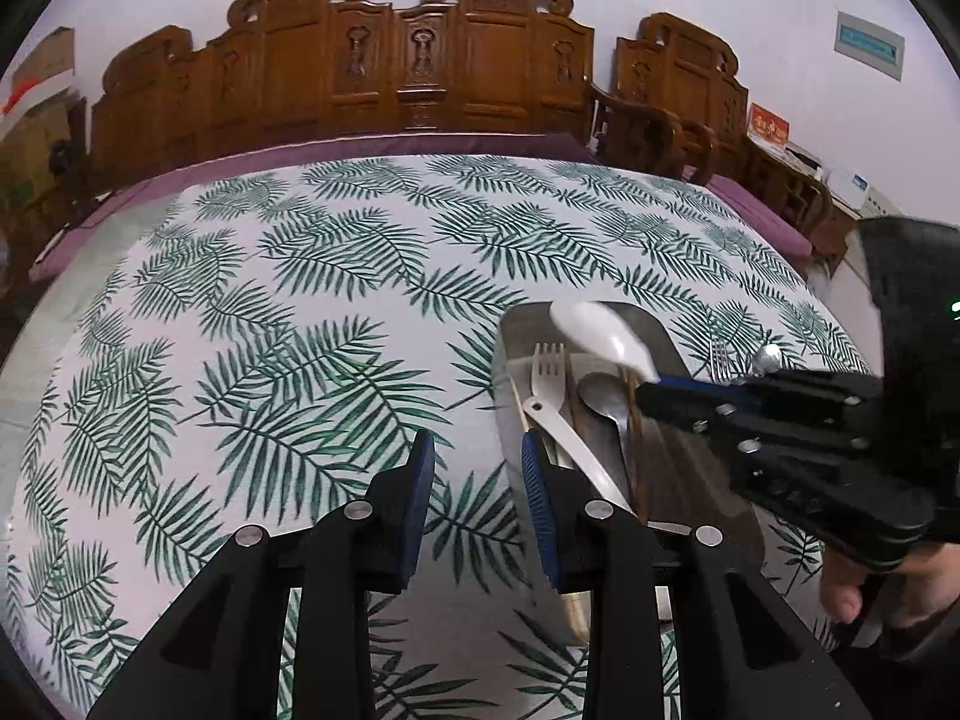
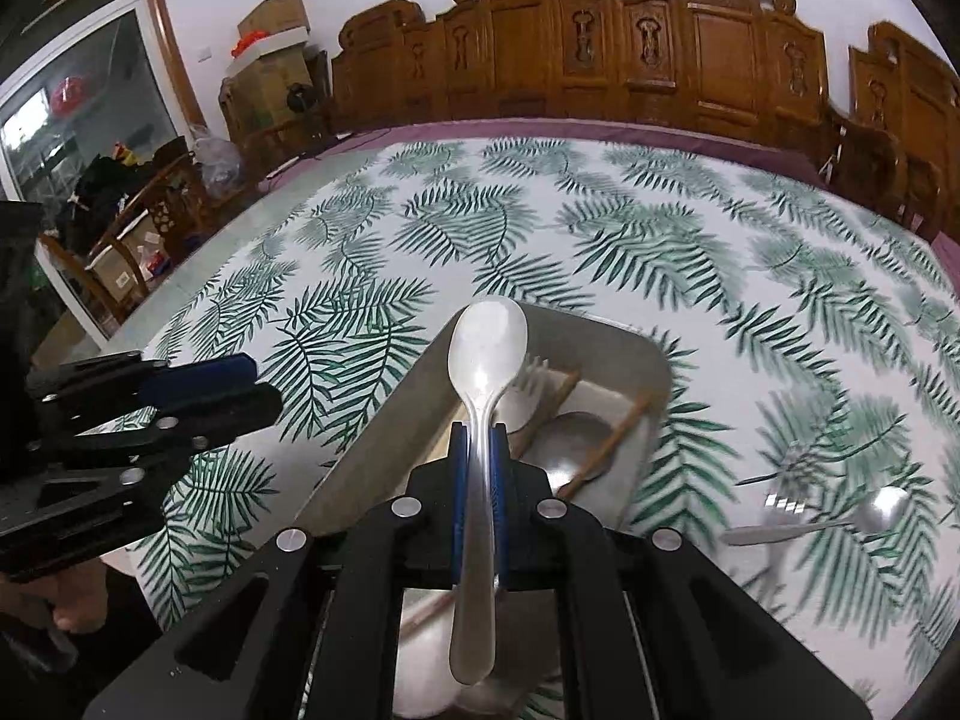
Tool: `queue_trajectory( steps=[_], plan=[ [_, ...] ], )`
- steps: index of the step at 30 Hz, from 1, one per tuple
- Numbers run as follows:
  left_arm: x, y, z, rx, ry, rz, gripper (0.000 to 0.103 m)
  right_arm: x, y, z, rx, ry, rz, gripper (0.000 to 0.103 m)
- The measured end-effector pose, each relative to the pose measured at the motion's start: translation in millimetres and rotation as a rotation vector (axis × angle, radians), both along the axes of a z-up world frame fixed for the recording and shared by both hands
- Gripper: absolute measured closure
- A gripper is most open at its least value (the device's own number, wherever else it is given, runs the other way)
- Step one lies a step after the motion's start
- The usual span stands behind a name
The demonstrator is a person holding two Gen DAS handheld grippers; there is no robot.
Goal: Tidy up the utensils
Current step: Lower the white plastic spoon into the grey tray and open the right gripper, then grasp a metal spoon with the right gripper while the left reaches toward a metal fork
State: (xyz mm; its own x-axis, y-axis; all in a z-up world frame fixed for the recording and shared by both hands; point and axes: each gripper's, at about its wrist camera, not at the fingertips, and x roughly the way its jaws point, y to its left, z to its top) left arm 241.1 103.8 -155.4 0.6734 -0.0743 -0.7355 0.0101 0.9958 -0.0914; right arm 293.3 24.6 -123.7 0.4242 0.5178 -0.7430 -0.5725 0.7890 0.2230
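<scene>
My right gripper (image 2: pixel 479 438) is shut on the handle of a white spoon (image 2: pixel 487 348) and holds it above a grey metal tray (image 2: pixel 384 432). The same spoon (image 1: pixel 600 330) and gripper (image 1: pixel 651 387) show in the left wrist view over the tray (image 1: pixel 522 330). In the tray lie a white fork (image 1: pixel 549 378), a metal spoon (image 1: pixel 603 396) and wooden chopsticks (image 2: pixel 612 438). My left gripper (image 1: pixel 477 468) is open and empty, just left of the tray. A metal fork (image 2: pixel 780 498) and a small metal spoon (image 2: pixel 864 516) lie on the cloth right of the tray.
The table carries a white cloth with green palm leaves (image 1: pixel 300 300). Carved wooden chairs (image 1: pixel 414 60) stand along the far side. Boxes and clutter (image 2: pixel 264 48) sit at the left by a glass door.
</scene>
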Motion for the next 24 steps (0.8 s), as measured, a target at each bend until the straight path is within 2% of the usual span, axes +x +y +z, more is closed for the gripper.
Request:
queue_trajectory(
  steps=[5,12,13,15,17,18,23,24],
  plan=[
    [-0.2,3.4,0.5,-0.011,0.001,0.007,0.075,2.9,5.4,-9.0,0.025,0.036,0.005,0.093],
    [2.1,-7.8,1.9,-0.022,0.0,-0.016,0.075,-0.9,-23.7,4.3,0.046,-0.002,-0.003,0.093],
    [2.7,-10.3,3.0,-0.025,-0.002,-0.021,0.073,-1.0,-32.4,7.9,0.034,-0.016,-0.014,0.093],
    [3.2,-18.0,6.3,-0.031,-0.014,-0.033,0.062,1.2,-51.3,13.6,0.007,-0.046,-0.05,0.093],
    [4.1,-27.1,9.0,-0.039,-0.019,-0.049,0.061,4.0,-70.0,16.6,-0.019,-0.065,-0.092,0.093],
    [4.5,-31.2,10.1,-0.043,-0.021,-0.056,0.061,5.8,-81.0,16.7,-0.031,-0.07,-0.116,0.092],
    [7.6,-54.1,14.8,-0.053,-0.028,-0.091,0.058,19.4,-135.9,3.9,-0.124,-0.082,-0.246,0.068],
    [8.3,-59.6,15.4,-0.053,-0.031,-0.098,0.056,22.9,-146.5,-0.3,-0.134,-0.075,-0.273,0.066]
  ],
)
